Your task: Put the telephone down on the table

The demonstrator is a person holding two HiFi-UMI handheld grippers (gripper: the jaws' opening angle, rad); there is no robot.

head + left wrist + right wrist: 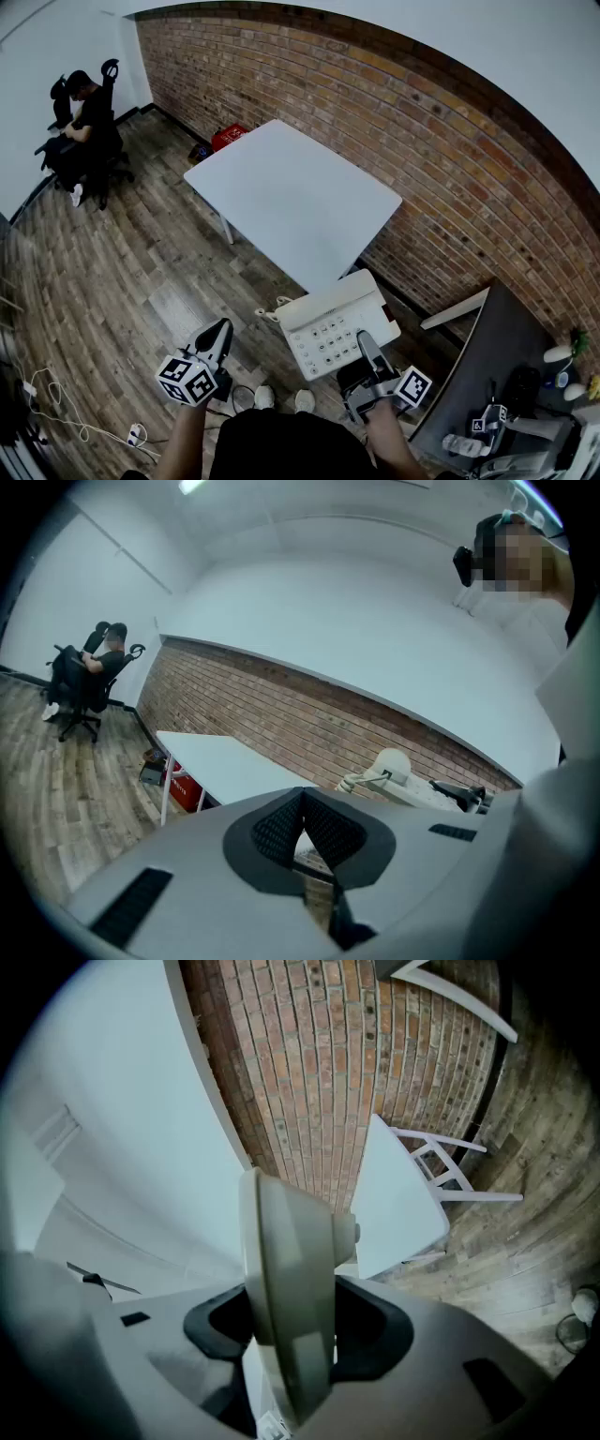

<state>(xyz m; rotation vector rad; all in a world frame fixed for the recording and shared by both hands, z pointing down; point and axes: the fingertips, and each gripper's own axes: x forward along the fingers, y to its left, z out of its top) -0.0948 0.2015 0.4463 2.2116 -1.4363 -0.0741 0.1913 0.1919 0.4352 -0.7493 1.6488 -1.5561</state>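
A pale desk telephone (333, 328), keypad up and roughly level, hangs in the air over the wooden floor (141, 272). It is just short of the near corner of the white bench (291, 197) and not yet above it. My right tongs (367, 342) are clenched on the telephone's near edge, and the right gripper view shows the body standing edge-on between the two pads. My left tongs (217, 336) are closed on nothing and hang beside the telephone, apart from it. A coiled cord (272, 309) dangles from the telephone's left side. To do this well, I judge I should carry the telephone forward until it is fully over the benchtop and keep it flat. I should lower it until the base rests, mind the cord at the corner, and only then release.
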